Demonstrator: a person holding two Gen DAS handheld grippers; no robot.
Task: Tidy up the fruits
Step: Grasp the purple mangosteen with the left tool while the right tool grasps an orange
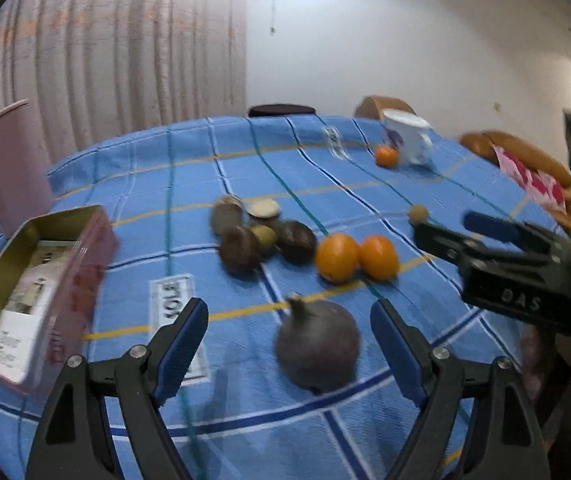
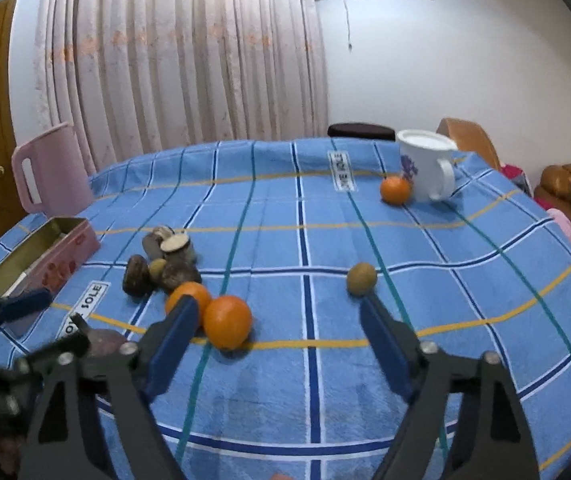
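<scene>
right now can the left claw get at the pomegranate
Probably yes. The left claw is open and the pomegranate lies right ahead between its fingers on the blue tablecloth, nothing in between. The two oranges sit farther back, clear of it.

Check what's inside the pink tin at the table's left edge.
The pink tin is open; a white printed packet or box lies inside, seen in the left wrist view. Its near wall hides the bottom in the right wrist view; anything under the packet is covered.
</scene>
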